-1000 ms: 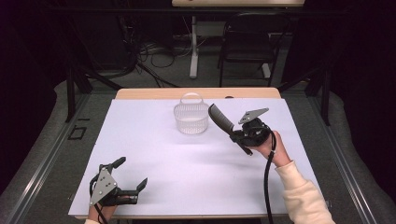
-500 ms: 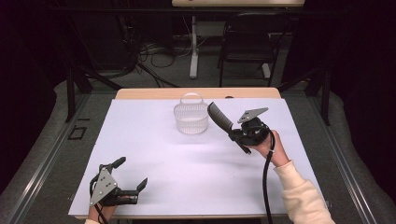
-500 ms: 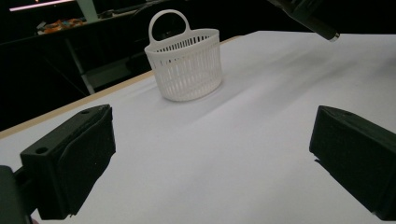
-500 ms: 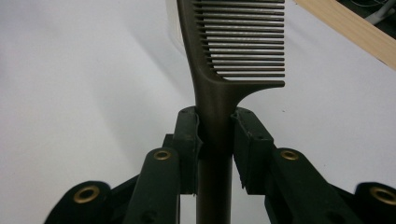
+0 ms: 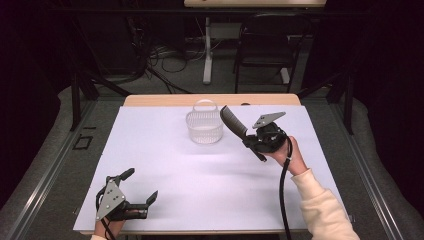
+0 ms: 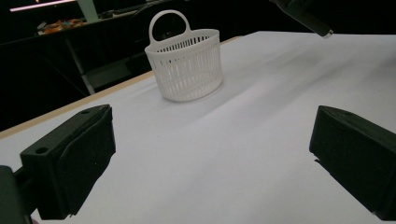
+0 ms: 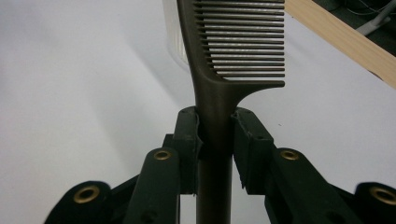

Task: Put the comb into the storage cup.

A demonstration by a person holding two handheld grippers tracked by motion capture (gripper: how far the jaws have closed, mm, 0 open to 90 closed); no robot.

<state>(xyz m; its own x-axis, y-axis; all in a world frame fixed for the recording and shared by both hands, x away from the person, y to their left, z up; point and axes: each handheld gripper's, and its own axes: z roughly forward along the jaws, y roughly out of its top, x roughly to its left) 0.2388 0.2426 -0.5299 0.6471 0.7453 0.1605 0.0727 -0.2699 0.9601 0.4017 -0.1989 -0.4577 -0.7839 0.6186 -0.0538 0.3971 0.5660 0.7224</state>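
Where the high view looks down, the right claw (image 5: 250,141) grips a dark comb (image 5: 234,122) just right of the white basket (image 5: 204,127) on the desk (image 5: 165,150), while the left claw (image 5: 140,189) rests wide at the near edge. Left gripper view: basket ahead, unobstructed. Right gripper view: pads clamp the comb's handle (image 7: 214,126).

One comb (image 5: 234,123), one basket (image 5: 204,127), two grippers — left (image 5: 140,188), right (image 5: 252,143) — on one table (image 5: 165,150); one chair (image 5: 264,42) behind.
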